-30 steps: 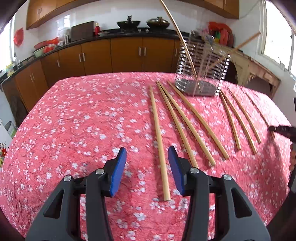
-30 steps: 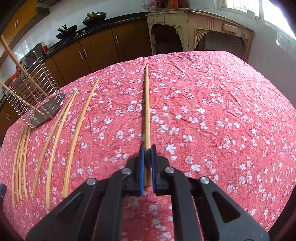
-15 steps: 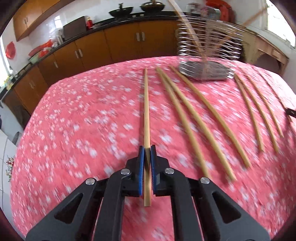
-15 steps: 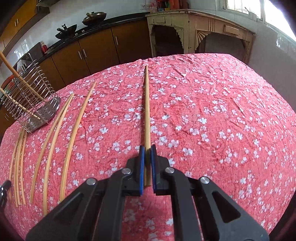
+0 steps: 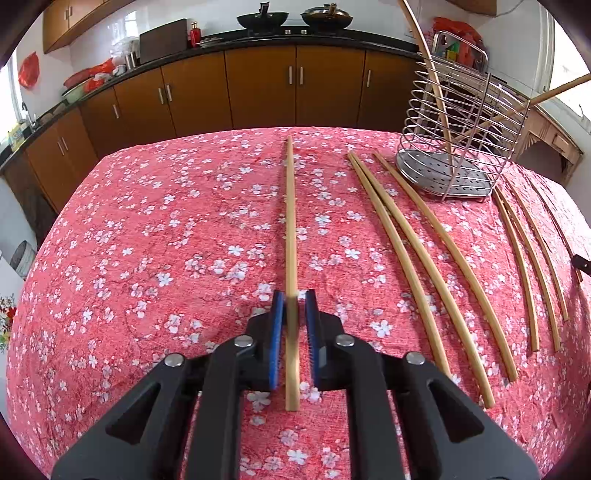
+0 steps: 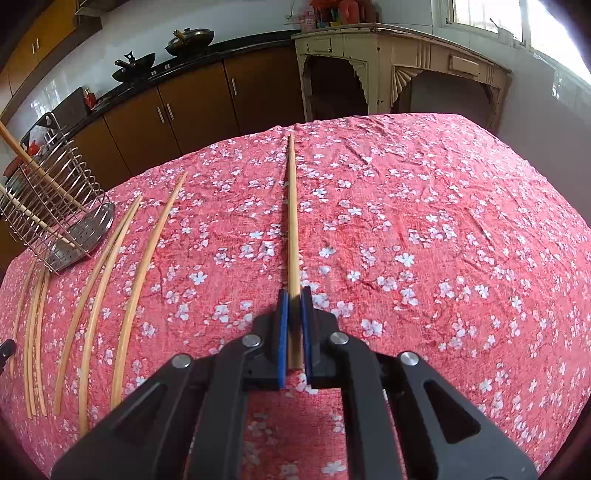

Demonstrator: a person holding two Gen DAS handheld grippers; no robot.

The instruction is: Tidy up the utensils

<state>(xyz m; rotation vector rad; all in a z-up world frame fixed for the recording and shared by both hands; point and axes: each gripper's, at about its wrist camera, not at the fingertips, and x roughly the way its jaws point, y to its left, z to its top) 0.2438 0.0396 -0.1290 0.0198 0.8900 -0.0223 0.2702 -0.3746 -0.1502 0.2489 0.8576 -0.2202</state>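
Roughly L to R: brown cabinets (image 5: 192,92) w/ black counter, two woks (image 5: 262,18) on it, cream carved sideboard (image 6: 402,59) by the window. Desk wears a red blossom-print cloth (image 5: 147,240). Left gripper (image 5: 293,306) jaws opening, chopstick (image 5: 290,221) between the pads, not clamped. Six loose chopsticks (image 5: 424,251) lie beside; wire utensil rack (image 5: 458,129) stands upright w/ two sticks in it. Right gripper (image 6: 293,302) jaws clamped on another chopstick (image 6: 292,206).
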